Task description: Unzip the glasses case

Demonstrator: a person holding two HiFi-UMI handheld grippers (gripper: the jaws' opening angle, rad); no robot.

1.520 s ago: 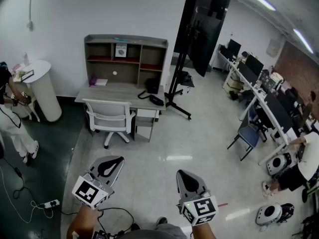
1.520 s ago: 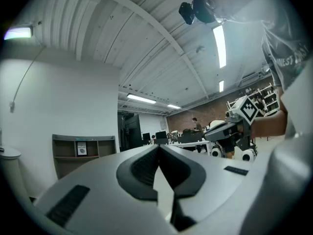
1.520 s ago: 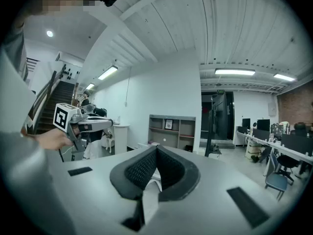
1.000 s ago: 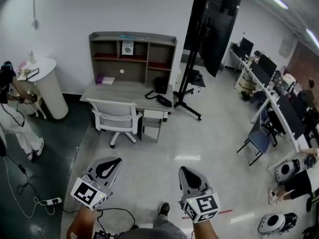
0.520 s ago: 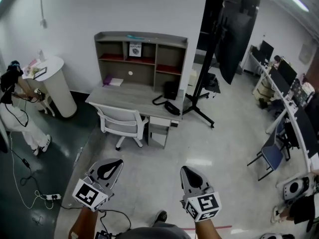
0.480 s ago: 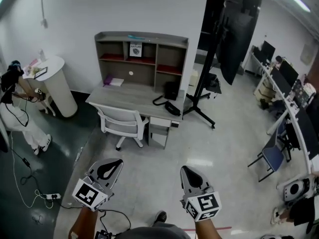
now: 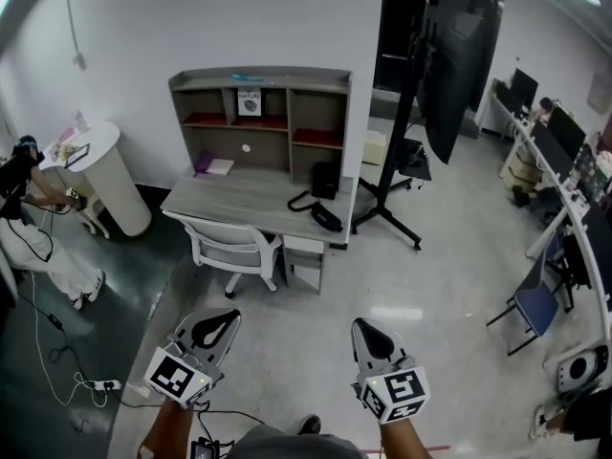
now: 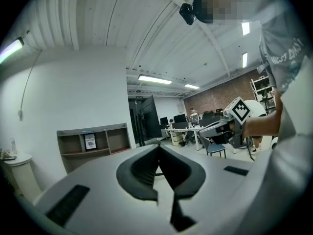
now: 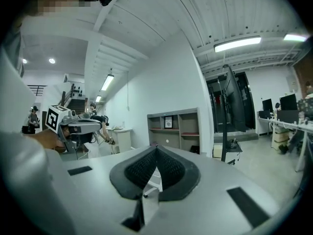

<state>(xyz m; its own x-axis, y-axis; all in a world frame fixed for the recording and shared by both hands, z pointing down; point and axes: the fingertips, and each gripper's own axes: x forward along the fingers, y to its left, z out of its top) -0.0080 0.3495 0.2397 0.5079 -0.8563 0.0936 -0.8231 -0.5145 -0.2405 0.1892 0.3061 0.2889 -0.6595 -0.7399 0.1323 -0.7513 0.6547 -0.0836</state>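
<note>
The desk (image 7: 239,199) has drawn nearer in the head view, now at 12 o'clock. You are walking up to it, so the unzipping has not begun. Your left gripper (image 7: 222,321) and right gripper (image 7: 365,329) ride low at 7 and 5 o'clock, each with its jaws pressed together on nothing. Only the head view shows the desktop, where a dark oblong thing, probably the glasses case (image 7: 326,218), lies near its right end. The gripper views catch just the shelf unit (image 9: 173,124) beyond their closed tips.

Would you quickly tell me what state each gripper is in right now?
The left gripper is closed, holding nothing.
The right gripper is closed, holding nothing.
</note>
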